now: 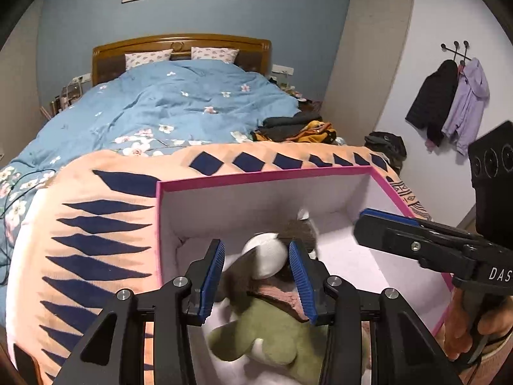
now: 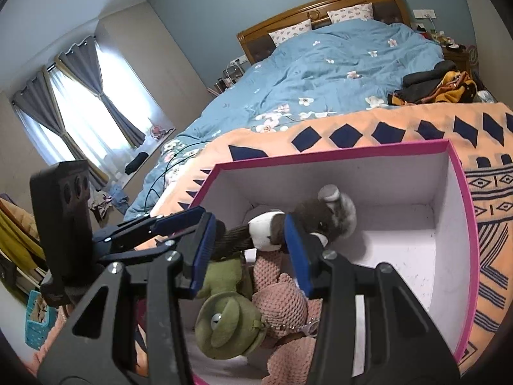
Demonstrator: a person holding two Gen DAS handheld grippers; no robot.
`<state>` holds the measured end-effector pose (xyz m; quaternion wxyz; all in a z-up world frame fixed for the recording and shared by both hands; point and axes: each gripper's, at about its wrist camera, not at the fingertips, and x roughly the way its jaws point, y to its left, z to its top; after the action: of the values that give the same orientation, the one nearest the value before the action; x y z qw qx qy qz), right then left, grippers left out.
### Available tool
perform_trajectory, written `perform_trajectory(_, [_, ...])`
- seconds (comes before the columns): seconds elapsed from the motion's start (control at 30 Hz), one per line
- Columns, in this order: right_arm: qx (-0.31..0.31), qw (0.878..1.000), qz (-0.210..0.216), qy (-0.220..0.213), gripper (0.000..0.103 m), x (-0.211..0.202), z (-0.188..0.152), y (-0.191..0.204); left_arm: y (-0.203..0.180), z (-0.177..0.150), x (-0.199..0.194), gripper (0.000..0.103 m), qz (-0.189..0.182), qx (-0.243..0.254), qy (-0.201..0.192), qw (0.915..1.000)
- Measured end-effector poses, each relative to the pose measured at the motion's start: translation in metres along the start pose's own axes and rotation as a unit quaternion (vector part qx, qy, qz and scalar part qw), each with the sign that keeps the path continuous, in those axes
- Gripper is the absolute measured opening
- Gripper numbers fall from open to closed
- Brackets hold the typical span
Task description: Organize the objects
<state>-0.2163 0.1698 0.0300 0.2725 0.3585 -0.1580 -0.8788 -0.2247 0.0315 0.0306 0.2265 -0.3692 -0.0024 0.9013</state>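
both grippers, left (image 1: 256, 284) and right (image 2: 247, 253), hang part-spread over the box (image 2: 336, 155), grasping nothing. inside it, near wall: green plush (image 2: 227, 327), pink knit toy (image 2: 279, 301), brown plush (image 2: 323, 218). soft, light; pinch at a limb. beyond the box: blanket (image 1: 96, 224).

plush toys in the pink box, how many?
3. Brown-and-white plush toward the box's middle, green plush at the near end, pink knitted plush beside the green one. More may be hidden under them.

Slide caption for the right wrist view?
Right gripper over pink-rimmed box of plush toys on a bed.
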Motion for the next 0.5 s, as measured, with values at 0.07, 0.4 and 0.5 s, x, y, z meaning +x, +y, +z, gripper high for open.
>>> perform_trajectory(0.07, [0.0, 1.0, -0.001, 0.002, 0.048, -0.003, -0.003, -0.002, 0.001, -0.002, -0.003, 0.045, 0.002, -0.001, -0.003, 1.0])
perform_trajectory(0.4, [-0.021, 1.0, -0.001, -0.013, 0.063, -0.027, -0.023, 0.005, -0.007, -0.015, -0.039, 0.084, -0.008, 0.008, -0.057, 0.9983])
perform_trajectory(0.5, [-0.036, 0.999, 0.005, -0.023, 0.068, -0.039, -0.03, 0.013, -0.012, -0.021, -0.058, 0.086, -0.019, 0.012, -0.084, 0.9962])
